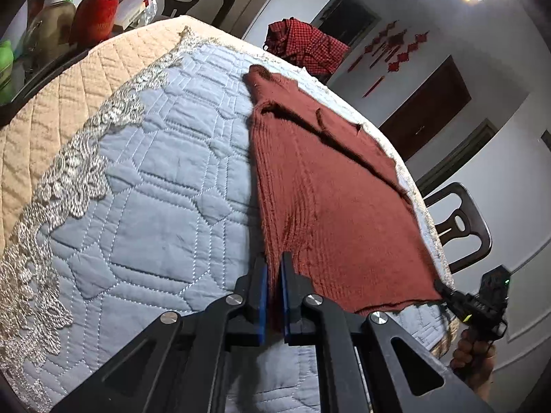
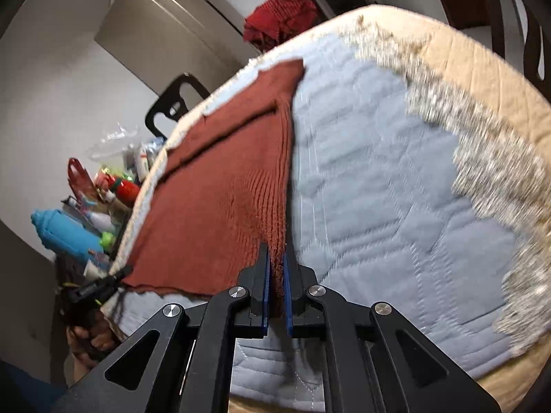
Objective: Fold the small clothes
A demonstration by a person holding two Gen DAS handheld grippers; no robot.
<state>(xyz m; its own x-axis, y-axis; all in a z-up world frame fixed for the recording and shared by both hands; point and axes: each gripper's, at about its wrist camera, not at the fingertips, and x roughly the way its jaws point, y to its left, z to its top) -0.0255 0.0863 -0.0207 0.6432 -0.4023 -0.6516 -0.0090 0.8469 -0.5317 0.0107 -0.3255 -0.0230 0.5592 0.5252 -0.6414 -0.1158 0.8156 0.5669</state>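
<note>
Jaws, left gripper [image 1: 273,268]: closed narrow on the near hem corner of the sweater [image 1: 330,199]; knit is bunched between the blue pads [image 1: 263,296] at lower centre of the left wrist view.
Jaws, right gripper [image 2: 275,265]: closed narrow on the other near hem corner; knit sits between the blue pads at lower centre of the right wrist view.
Cross-check: each gripper shows small in the other's view, at the opposite hem corner (right one at lower right [image 1: 482,304], left one at lower left [image 2: 100,287]).
Sweater position: rust-red knit lying on the blue quilt [image 1: 155,189], right of centre in the left view, left of centre in the right view; collar end toward the top of the frame, near the quilt's far edge.
Done so far: one sleeve looks laid diagonally across the body, which lies mostly flat.
Left to do: hem-to-collar fold not yet made; hem only slightly raised at the corners. Judgement: early to middle stage.
Other clothes: red checked shirt [image 1: 306,46] heaped past the far edge, unfolded.
Uncertain: second sleeve not clearly visible; right view is motion-blurred.
</note>
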